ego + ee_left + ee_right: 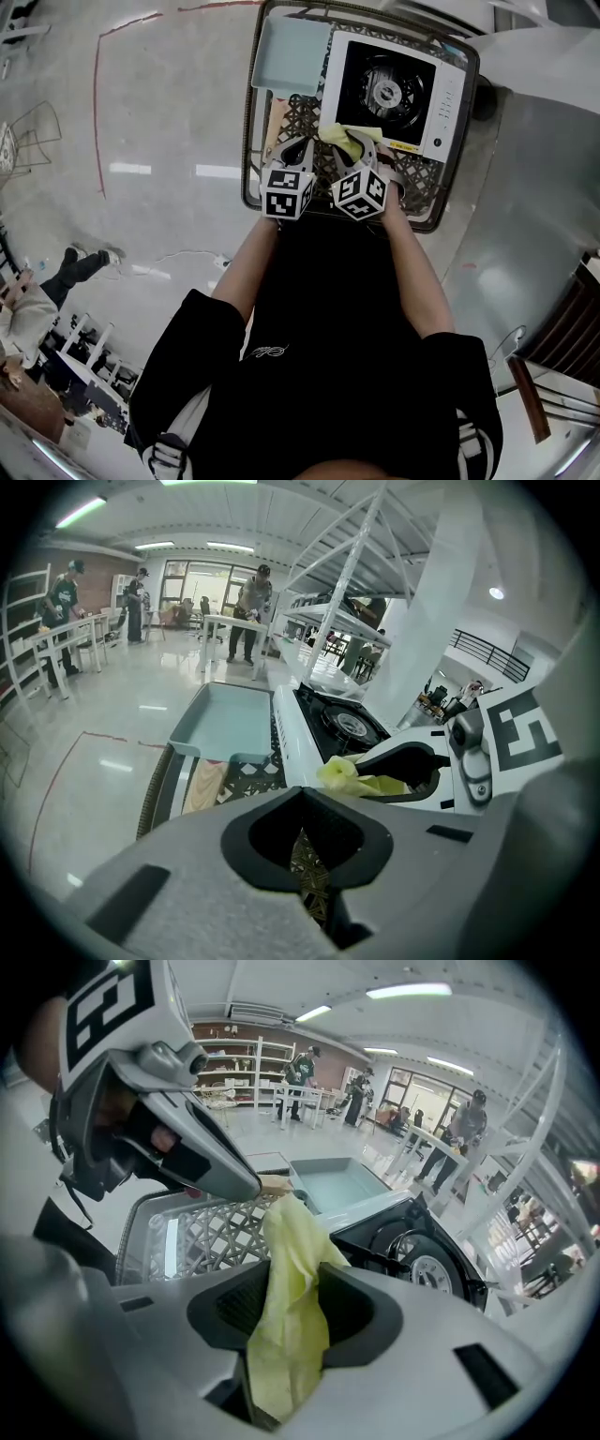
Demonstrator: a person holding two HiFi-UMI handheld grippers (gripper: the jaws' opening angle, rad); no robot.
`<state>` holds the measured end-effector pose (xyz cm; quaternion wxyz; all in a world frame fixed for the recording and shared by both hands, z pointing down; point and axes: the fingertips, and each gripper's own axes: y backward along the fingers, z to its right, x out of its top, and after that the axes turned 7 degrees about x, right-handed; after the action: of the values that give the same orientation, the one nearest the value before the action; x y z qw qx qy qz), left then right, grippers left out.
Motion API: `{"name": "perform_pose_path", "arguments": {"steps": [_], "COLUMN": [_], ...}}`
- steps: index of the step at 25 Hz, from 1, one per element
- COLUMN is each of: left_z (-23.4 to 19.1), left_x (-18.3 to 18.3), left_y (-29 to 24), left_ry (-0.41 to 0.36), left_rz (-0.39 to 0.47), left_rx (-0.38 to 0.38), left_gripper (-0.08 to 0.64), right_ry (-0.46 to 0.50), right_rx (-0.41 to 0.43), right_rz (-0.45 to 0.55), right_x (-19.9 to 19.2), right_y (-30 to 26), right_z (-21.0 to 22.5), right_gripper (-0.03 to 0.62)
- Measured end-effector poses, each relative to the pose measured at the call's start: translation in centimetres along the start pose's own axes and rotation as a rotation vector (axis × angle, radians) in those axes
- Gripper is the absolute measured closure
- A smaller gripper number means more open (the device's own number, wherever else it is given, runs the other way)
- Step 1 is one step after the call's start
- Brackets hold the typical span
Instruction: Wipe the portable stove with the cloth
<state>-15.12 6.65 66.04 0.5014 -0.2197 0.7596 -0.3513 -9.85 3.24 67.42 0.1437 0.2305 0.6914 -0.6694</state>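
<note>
The portable stove (389,94), white with a black burner top, sits on a lattice-topped table (248,150). Just in front of the stove's near edge my right gripper (364,142) is shut on a yellow cloth (345,141). In the right gripper view the cloth (286,1335) hangs clamped between the jaws of the right gripper (291,1279), with the stove (422,1251) just beyond. My left gripper (306,145) is beside it on the left, shut and empty. The left gripper view shows the left gripper (302,794) with its jaws pressed together, and the cloth (352,775) and stove (342,724) ahead to the right.
A light blue tray (291,52) lies left of the stove on the table. The table's raised rim runs around both. White shelving (356,621) stands behind the stove. Several people stand far off near tables (248,597). A chair (562,356) is at the right.
</note>
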Motion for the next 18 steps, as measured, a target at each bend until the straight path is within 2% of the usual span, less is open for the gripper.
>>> {"name": "perform_pose_path", "arguments": {"steps": [18], "left_z": [4.0], "left_x": [0.1], "left_y": [-1.6], "left_ry": [-0.063], "left_rz": [-0.025], "left_rx": [-0.053], "left_gripper": [0.543], "right_ry": [-0.068], "right_rx": [-0.062], "right_rz": [-0.022], "right_x": [-4.2], "right_y": [2.2], "right_z": [2.1], "right_gripper": [0.430]}}
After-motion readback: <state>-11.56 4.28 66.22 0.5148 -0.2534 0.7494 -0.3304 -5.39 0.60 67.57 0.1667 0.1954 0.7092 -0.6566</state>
